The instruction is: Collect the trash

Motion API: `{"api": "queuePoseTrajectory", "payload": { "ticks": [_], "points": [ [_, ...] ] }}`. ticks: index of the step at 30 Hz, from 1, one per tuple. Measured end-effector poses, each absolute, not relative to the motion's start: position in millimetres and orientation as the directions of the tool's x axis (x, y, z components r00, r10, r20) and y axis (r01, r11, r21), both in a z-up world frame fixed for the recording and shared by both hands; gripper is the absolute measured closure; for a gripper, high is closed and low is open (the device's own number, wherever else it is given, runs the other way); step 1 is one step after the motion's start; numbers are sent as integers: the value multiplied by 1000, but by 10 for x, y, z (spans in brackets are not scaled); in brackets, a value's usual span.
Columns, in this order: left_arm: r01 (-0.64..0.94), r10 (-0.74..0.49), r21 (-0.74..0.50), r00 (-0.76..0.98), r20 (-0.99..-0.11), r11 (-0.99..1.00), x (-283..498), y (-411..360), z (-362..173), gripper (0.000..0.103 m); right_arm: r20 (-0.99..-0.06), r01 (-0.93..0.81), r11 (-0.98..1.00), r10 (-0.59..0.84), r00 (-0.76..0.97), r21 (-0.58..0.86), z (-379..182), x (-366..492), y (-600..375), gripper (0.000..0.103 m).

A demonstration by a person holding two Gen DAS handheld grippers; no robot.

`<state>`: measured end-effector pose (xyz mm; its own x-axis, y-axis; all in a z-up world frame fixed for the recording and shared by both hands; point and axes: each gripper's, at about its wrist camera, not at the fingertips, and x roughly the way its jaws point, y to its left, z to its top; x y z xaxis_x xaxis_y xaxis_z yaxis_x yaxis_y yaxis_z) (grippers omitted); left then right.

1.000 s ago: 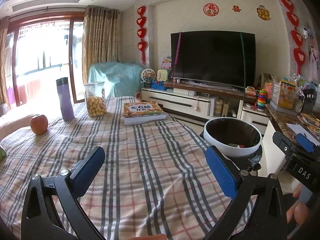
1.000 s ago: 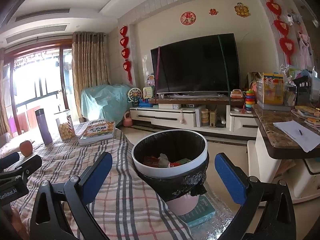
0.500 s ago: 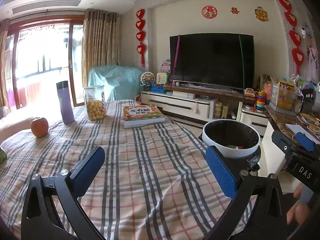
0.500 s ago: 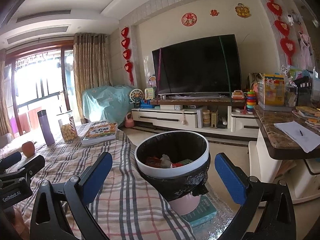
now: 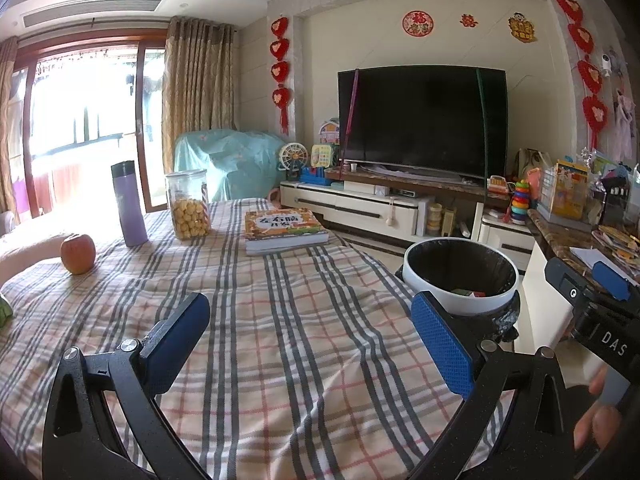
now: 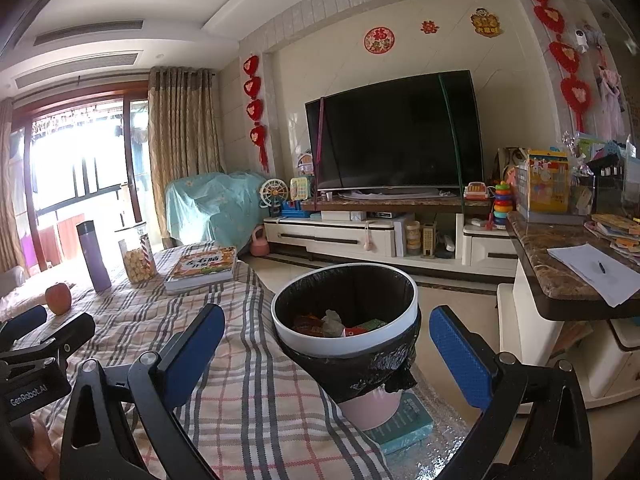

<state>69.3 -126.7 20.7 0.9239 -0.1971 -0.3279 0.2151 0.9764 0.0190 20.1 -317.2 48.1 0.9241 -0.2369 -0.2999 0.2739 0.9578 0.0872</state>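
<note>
Sunlit living room, plaid-covered table (image 5: 280, 320): both the left gripper (image 5: 308, 344) and the right gripper (image 6: 324, 356) hang spread and empty. No loose litter shows ahead of the left tongs; collected wrappers lie inside the white-rimmed, black-lined round bin (image 6: 346, 312), straight ahead between the right fingers. A careful sweep likely comes next, sparing the apple (image 5: 78, 253), purple flask (image 5: 129, 204), snack jar (image 5: 188, 204) and book (image 5: 284, 230).

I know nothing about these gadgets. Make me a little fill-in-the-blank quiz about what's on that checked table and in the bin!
The trash bin is lined with a ____ bag.
The apple rests on the ____ tablecloth.
The purple bottle stands between the apple and the cookie ____.
Both the left gripper and the right gripper are open and hold ____.

Missing words: black; checked; jar; nothing
</note>
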Motion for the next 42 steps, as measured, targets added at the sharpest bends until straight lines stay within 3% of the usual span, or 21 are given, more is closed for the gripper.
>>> {"api": "queuePoseTrajectory", "payload": {
  "ticks": [42],
  "points": [
    [220, -199, 23, 919, -341, 975, 701, -1280, 177, 0, -282, 263, 960, -228, 932, 91, 555, 170, -3112, 0]
  ]
}}
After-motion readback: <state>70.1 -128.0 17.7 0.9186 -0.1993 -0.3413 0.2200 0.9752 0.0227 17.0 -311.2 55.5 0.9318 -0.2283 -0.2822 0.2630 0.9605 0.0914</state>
